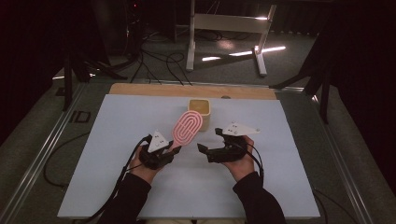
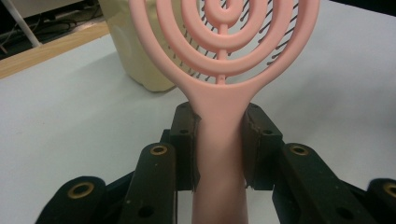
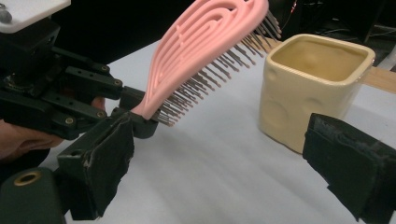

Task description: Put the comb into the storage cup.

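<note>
A pink hairbrush (image 1: pixel 187 127) with an oval head of open rings is held up off the table, bristles down, its head tilted toward a cream square cup (image 1: pixel 199 107). My left gripper (image 1: pixel 172 150) is shut on the brush's handle. In the left gripper view both pads clamp the handle (image 2: pixel 219 154) just below the head, with the cup (image 2: pixel 140 56) behind it. My right gripper (image 1: pixel 209 140) stands open to the right of the brush, with nothing between its pads. In the right gripper view its wide jaws frame the brush (image 3: pixel 196 51) and the cup (image 3: pixel 308 88).
A white sheet (image 1: pixel 140 186) covers the table, with a bare wooden strip (image 1: pixel 154 89) along the far edge. The cup stands near the far middle. Beyond the table are a dark floor with cables and a white stand (image 1: pixel 224 28).
</note>
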Demonstrator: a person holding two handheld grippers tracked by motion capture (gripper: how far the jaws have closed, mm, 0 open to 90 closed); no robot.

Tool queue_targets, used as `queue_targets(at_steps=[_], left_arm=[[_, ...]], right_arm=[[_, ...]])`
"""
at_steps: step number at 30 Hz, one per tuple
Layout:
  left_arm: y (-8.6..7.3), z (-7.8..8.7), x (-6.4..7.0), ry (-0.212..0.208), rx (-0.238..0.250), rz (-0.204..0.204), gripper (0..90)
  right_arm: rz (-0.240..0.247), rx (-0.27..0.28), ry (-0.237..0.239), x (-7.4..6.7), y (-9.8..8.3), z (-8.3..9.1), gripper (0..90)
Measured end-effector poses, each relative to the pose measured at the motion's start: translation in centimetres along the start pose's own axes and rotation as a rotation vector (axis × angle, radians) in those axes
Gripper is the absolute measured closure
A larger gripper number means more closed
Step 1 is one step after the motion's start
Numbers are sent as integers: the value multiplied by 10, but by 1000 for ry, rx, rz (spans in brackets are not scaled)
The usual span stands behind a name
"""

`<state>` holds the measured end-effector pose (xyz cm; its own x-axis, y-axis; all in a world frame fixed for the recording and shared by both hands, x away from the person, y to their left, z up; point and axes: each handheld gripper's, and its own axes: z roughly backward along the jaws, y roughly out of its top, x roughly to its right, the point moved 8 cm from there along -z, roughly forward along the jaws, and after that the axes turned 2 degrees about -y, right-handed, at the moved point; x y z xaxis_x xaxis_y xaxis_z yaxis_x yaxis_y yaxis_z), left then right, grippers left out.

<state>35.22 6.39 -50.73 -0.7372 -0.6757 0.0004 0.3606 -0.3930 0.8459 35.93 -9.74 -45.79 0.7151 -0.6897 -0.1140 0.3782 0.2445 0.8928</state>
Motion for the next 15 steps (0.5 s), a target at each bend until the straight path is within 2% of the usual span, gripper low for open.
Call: queue_targets(at_steps=[15], left_arm=[[1, -1, 5, -11, 5, -16, 699]], right_arm=[[-19, -13, 7, -6, 11, -13, 81]])
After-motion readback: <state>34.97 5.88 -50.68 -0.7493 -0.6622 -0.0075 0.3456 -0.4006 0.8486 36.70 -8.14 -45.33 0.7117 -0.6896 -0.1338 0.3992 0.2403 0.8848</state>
